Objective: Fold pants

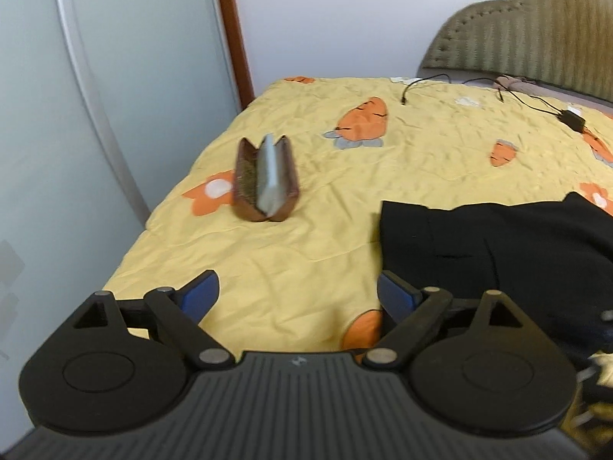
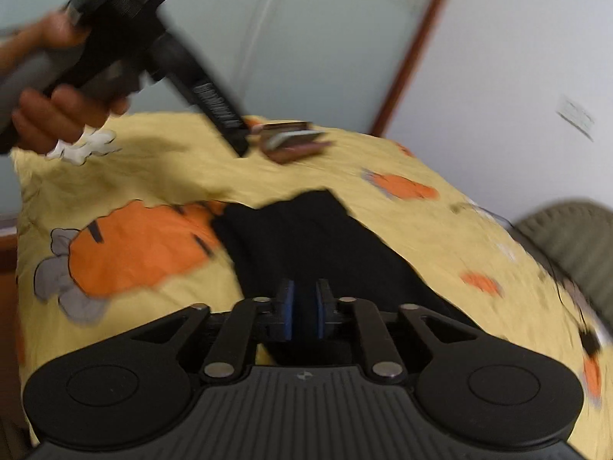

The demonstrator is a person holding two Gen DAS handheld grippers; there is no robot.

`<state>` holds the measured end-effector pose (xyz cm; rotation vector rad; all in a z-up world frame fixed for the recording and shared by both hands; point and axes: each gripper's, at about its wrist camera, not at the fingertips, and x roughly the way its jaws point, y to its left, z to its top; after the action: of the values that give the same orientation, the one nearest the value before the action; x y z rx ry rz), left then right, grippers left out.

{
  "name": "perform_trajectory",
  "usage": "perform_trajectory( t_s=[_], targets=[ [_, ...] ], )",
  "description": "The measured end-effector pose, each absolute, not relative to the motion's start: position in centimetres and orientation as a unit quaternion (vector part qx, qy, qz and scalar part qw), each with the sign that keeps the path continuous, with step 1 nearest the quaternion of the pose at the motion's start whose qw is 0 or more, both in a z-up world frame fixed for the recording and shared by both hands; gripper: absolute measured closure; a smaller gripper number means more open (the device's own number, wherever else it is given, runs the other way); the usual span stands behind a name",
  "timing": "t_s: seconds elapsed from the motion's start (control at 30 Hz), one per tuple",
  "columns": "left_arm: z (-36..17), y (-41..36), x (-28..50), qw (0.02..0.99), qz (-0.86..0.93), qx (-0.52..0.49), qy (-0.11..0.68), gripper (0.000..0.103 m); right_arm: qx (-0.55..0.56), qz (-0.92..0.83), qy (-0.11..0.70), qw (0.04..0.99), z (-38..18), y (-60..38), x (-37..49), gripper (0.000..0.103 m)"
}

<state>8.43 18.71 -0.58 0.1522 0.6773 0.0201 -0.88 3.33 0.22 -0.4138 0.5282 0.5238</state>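
Observation:
Black pants [image 1: 509, 245] lie folded on the yellow carrot-print bedspread [image 1: 314, 230], at the right of the left wrist view. My left gripper [image 1: 297, 295] is open and empty above the bedspread, its right finger next to the pants' left edge. In the right wrist view the pants [image 2: 306, 237] stretch away from my right gripper [image 2: 304, 308]. Its jaws stand nearly closed with a narrow gap, over the near end of the black cloth; the blur hides whether they pinch it. The left gripper's body [image 2: 126, 46], held in a hand, shows at upper left there.
An open brown case with a grey object inside [image 1: 268, 178] stands on the bed's left part; it also shows in the right wrist view [image 2: 291, 140]. A black charger and cables [image 1: 571, 119] lie near the padded headboard [image 1: 536, 34]. A pale wardrobe door [image 1: 95, 96] stands left of the bed.

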Motion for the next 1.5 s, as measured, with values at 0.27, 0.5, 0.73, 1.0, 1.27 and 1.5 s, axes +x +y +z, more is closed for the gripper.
perform_trajectory(
  t_s=[0.27, 0.5, 0.73, 1.0, 1.27, 1.5],
  targets=[
    [-1.5, 20.9, 8.5, 0.936, -0.005, 0.049, 0.348, 0.013, -0.265, 0.261, 0.250, 0.894, -1.5, 9.2, 1.8, 0.080],
    [-2.5, 22.4, 8.8, 0.933, -0.004, 0.028, 0.359, 0.012, -0.325, 0.244, 0.253, 0.878, -3.3, 11.1, 2.4, 0.081],
    [-2.5, 23.9, 8.9, 0.932, 0.007, 0.012, 0.362, 0.010, -0.291, 0.262, 0.241, 0.888, -2.7, 11.6, 2.2, 0.096],
    [-1.9, 23.2, 9.0, 0.934, -0.004, 0.010, 0.356, 0.009, -0.242, 0.251, 0.250, 0.903, -3.1, 10.8, 2.4, 0.090],
    [-0.7, 16.4, 9.5, 0.936, -0.086, 0.031, 0.340, 0.009, -0.144, 0.152, 0.243, 0.947, 2.0, -0.6, -3.6, 0.089],
    [-4.3, 7.4, 10.8, 0.917, -0.122, 0.114, 0.362, 0.007, -0.022, 0.014, 0.374, 0.927, -2.6, -14.0, -3.9, 0.089]
  ],
)
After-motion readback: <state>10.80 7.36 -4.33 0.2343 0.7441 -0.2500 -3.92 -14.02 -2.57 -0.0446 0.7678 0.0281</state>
